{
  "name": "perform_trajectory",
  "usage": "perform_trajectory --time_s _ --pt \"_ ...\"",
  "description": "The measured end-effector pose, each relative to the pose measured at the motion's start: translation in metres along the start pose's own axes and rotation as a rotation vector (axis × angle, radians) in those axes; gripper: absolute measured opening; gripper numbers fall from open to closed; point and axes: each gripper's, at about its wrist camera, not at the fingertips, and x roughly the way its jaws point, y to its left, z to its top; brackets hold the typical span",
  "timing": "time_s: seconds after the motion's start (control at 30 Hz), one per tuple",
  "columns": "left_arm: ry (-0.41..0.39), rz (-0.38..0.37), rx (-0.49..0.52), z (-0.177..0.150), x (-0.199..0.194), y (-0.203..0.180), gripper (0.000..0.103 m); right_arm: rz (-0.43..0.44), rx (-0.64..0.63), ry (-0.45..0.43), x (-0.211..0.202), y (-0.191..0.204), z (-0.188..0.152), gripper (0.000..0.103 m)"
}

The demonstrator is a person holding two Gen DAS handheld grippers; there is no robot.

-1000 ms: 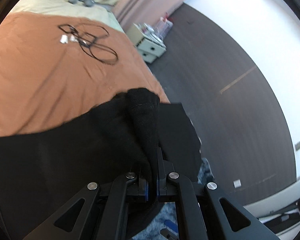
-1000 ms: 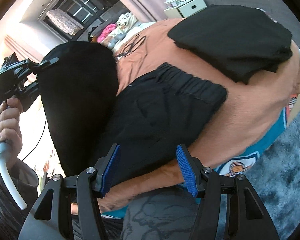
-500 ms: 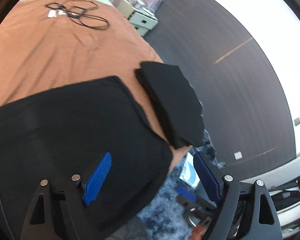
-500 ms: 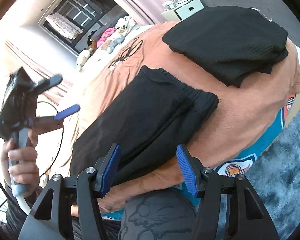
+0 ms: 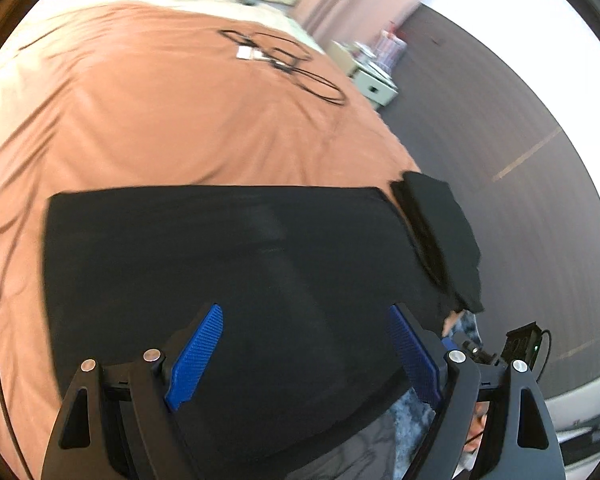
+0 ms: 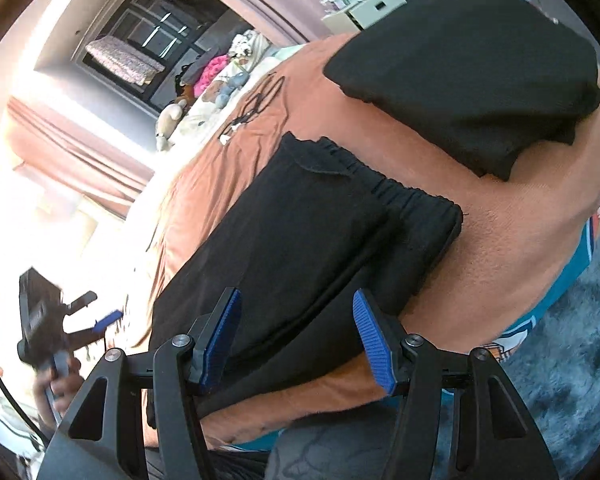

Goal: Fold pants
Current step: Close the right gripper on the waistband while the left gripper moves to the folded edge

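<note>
Lying flat near the bed's [image 5: 148, 112] edge, the pants [image 5: 228, 264] are folded lengthwise, waistband [image 6: 404, 196] to the right, ready for another fold. Both claws hang spread and hold nothing: the left gripper [image 5: 304, 356] above the cloth, the right gripper [image 6: 296, 344] over its near edge. A folded black pile [image 6: 468, 80] sits apart, far right, likely as finished work.

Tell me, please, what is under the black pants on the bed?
The pants lie folded on the orange blanket, which shows all around them. Whether anything else lies beneath them cannot be seen, since the cloth covers that area.
</note>
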Motion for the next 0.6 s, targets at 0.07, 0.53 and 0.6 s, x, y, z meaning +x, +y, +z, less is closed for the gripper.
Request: perform_trajectory --time_s 0.07,0.53,0.6 --pt "-0.012 0.022 -0.026 -0.005 -0.009 0.018 0.086 0.011 0.018 0.011 0.008 -0.003 0.004 0.057" --pt "-0.07 0.124 -0.229 -0.058 -0.055 0.112 0.086 -0.032 0.053 -0.005 0.031 -0.011 0.03 0.013" --pt "-0.065 0.128 -0.258 -0.064 -0.054 0.122 0.085 -0.028 0.042 -0.012 0.028 -0.007 0.031 0.005"
